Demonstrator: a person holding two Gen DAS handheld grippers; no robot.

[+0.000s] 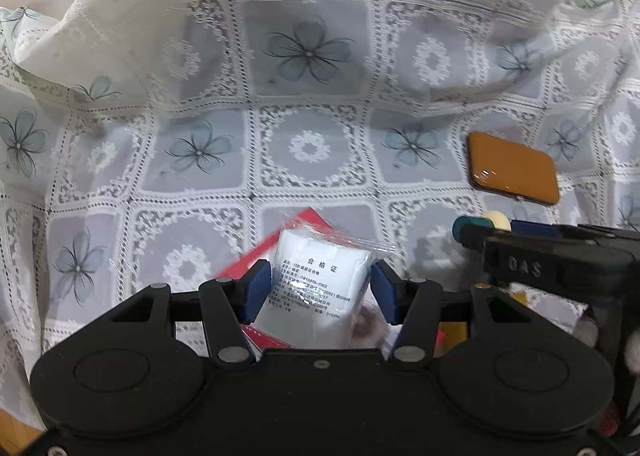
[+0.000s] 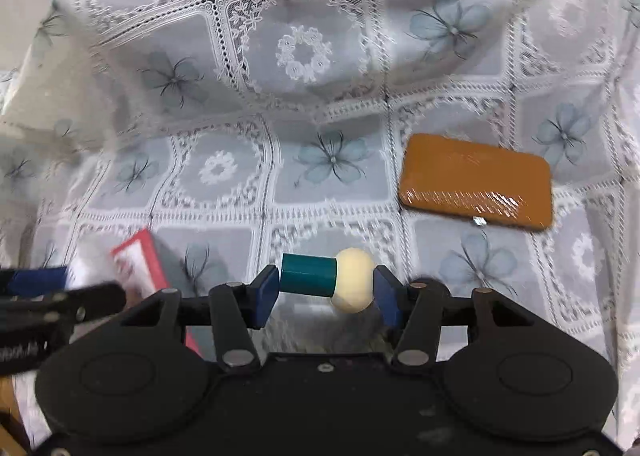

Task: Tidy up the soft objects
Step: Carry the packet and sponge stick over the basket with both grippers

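On lace cloth: flat orange-brown case [image 2: 476, 181]
Left gripper [image 1: 316, 288]: clamps white packet in clear plastic bag [image 1: 316, 288]
Right gripper [image 2: 326, 288]: pinches teal cylinder with cream ball [image 2: 326, 282]

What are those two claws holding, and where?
Left gripper pinches a white cotton packet by its sides; right gripper clamps a teal-and-cream wooden peg end to end.

A lace floral tablecloth [image 1: 312, 103] bears an orange case [image 2: 478, 181].

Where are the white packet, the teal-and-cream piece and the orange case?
White packet [image 1: 316, 296]: left wrist view, printed label face.
Teal-and-cream piece [image 2: 308, 274]: right wrist view, teal cylinder part.
Orange case [image 2: 476, 179]: right wrist view, middle of its glossy top.
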